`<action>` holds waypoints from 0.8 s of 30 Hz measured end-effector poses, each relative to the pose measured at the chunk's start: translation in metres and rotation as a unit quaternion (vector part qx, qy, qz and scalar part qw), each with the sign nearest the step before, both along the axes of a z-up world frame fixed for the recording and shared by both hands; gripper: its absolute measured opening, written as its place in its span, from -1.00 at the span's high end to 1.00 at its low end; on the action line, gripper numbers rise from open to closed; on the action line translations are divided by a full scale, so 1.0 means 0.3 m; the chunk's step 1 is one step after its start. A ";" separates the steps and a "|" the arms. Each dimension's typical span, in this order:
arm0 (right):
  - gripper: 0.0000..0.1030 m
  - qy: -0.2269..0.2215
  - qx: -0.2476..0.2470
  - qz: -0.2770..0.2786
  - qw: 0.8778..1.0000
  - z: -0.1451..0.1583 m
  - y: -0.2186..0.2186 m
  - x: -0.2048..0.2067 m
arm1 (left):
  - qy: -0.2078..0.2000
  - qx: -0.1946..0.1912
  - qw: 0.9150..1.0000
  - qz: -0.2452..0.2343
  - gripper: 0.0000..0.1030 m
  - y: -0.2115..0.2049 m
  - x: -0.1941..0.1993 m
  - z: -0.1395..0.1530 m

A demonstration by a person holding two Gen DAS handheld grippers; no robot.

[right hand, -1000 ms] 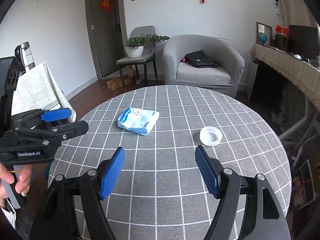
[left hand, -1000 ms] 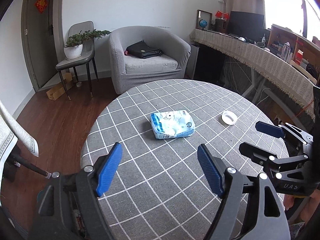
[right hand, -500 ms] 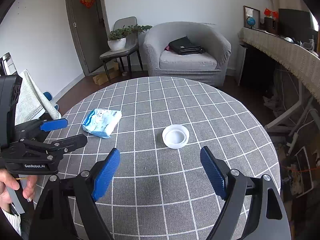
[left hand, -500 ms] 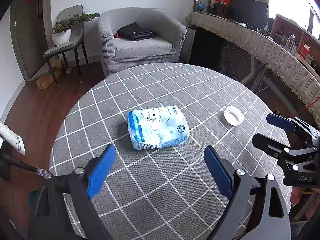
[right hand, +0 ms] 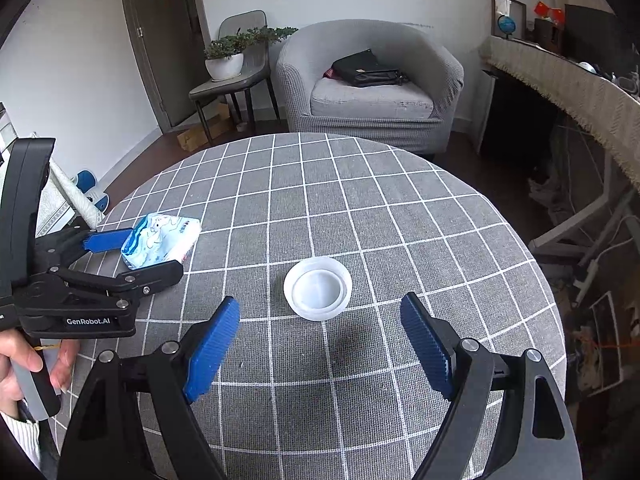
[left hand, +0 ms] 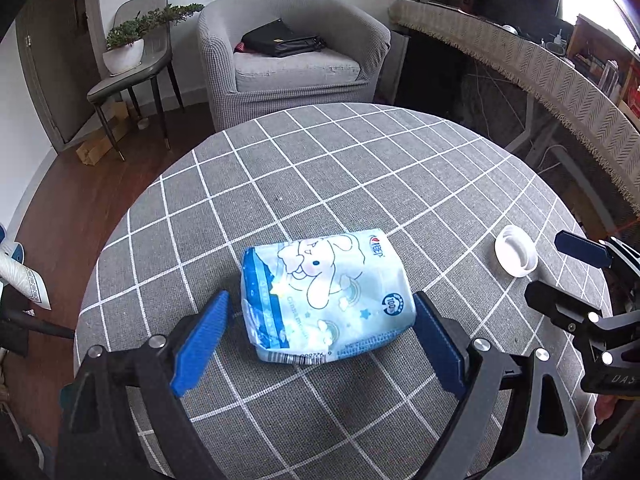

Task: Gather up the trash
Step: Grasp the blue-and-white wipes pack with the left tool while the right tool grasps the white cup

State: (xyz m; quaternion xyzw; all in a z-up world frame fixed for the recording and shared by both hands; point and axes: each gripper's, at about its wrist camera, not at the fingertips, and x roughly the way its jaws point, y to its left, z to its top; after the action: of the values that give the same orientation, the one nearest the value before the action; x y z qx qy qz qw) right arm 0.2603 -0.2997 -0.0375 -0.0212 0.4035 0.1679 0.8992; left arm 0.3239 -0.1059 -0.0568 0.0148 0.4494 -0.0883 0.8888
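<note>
Both grippers, jaws apart, have closed in w/in a sec: tissue pack (left hand: pixel 326 298) now btwn left gripper (left hand: pixel 320 336) jaws, white lid (right hand: pixel 318 289) just ahead of right gripper (right hand: pixel 320 344) jaws—pickups likely imminent.

My left wrist cam sits low behind the left claw (left hand: pixel 320 326), facing forward and down, close on the tissue pack (left hand: pixel 326 298). My right wrist cam rides behind the right claw (right hand: pixel 320 330), same heading, a bit higher, near the white lid (right hand: pixel 318 289). Both share the checked worktop (left hand: pixel 360 168), the grey armchair (left hand: pixel 296 56), pack and lid; each catches the other claw at its edge.
</note>
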 end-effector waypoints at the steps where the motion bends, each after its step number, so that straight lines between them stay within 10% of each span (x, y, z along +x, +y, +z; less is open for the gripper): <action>1: -0.61 0.004 -0.004 0.001 1.000 -0.007 0.004 0.007 | 0.000 -0.001 1.000 0.000 -0.78 0.001 0.006 0.001; 15: 0.15 0.017 -0.022 0.001 1.000 -0.025 0.023 0.086 | -0.009 -0.007 1.000 -0.006 -0.51 0.002 0.088 0.019; 24: 0.23 0.017 -0.022 0.002 1.000 -0.015 0.055 0.046 | -0.019 -0.012 1.000 -0.013 -0.43 -0.014 0.024 0.032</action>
State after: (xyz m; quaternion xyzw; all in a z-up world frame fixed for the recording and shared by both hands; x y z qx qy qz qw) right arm 0.2740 -0.2833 -0.0422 -0.0387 0.4224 0.1611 0.8911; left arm 0.3311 -0.1100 -0.0472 0.0118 0.4316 -0.1043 0.8959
